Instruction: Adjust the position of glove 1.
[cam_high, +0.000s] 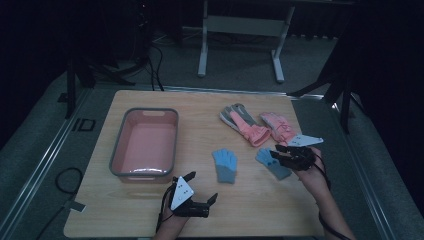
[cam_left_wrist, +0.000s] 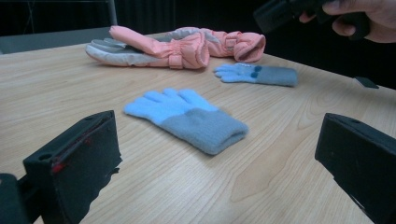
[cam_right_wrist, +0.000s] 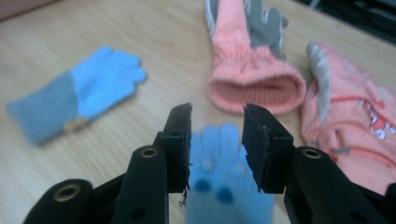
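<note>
From above, the right gripper (cam_high: 278, 153) hovers over a blue glove (cam_high: 273, 162) right of centre, jaws partly open and empty; the left gripper (cam_high: 201, 187) rests near the front edge, jaws wide. The left gripper view shows a second blue glove (cam_left_wrist: 187, 118) ahead; the right gripper view shows its glove (cam_right_wrist: 224, 179) beneath the jaws, pink gloves (cam_right_wrist: 254, 70) beyond.

A dim lab or recording studio: a bare wooden table (cam_high: 250, 200) on grey carpet (cam_high: 40, 145), black curtains (cam_high: 390, 75) around, cables (cam_high: 155, 65) and a white desk frame (cam_high: 240, 30) behind.
</note>
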